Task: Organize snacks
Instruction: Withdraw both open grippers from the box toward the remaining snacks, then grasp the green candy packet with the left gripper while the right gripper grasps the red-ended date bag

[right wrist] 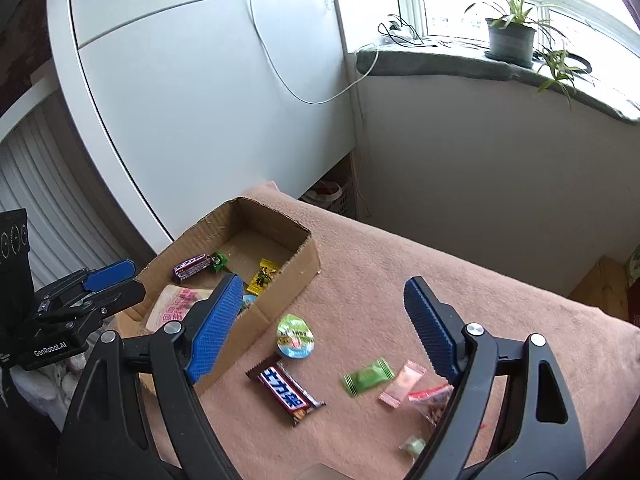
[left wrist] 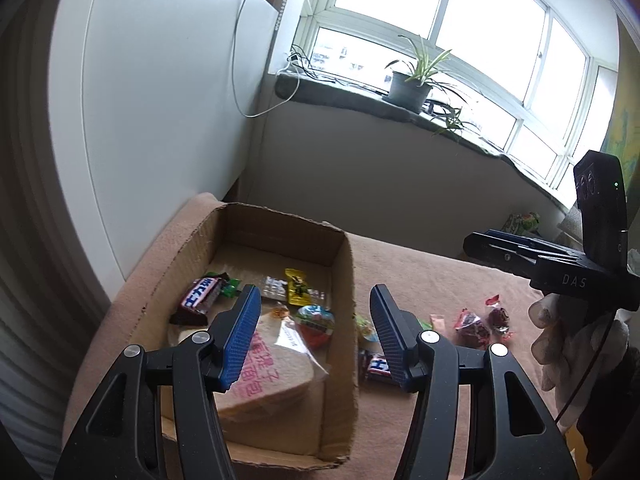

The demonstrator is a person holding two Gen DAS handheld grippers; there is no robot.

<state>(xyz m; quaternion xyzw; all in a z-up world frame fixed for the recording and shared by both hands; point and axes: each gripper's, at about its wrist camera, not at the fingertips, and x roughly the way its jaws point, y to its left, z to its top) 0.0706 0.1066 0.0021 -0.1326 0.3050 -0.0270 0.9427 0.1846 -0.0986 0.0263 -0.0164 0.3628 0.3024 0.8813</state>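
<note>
Left gripper (left wrist: 316, 336) fingers apart, nothing between, over the near right wall of cardboard box (left wrist: 348, 280). Right gripper (right wrist: 324, 328) fingers wide, empty, above loose snacks on pink-blanketed counter (right wrist: 400, 264). "DAS" on right gripper body, "GenRobot.AI" on left. Near: chocolate bar (right wrist: 286, 392), white katakana on blue. Beyond: green-lidded jelly cup (right wrist: 295, 336), green sachet (right wrist: 367, 376), pink sachet (right wrist: 402, 388); red packet (right wrist: 432, 398) half hidden behind finger. In box: bread bag (left wrist: 276, 376), pink print partly covered; second bar (left wrist: 202, 294); yellow sachet (left wrist: 298, 288), text unreadable. Far: potted plant (left wrist: 410, 88).
</note>
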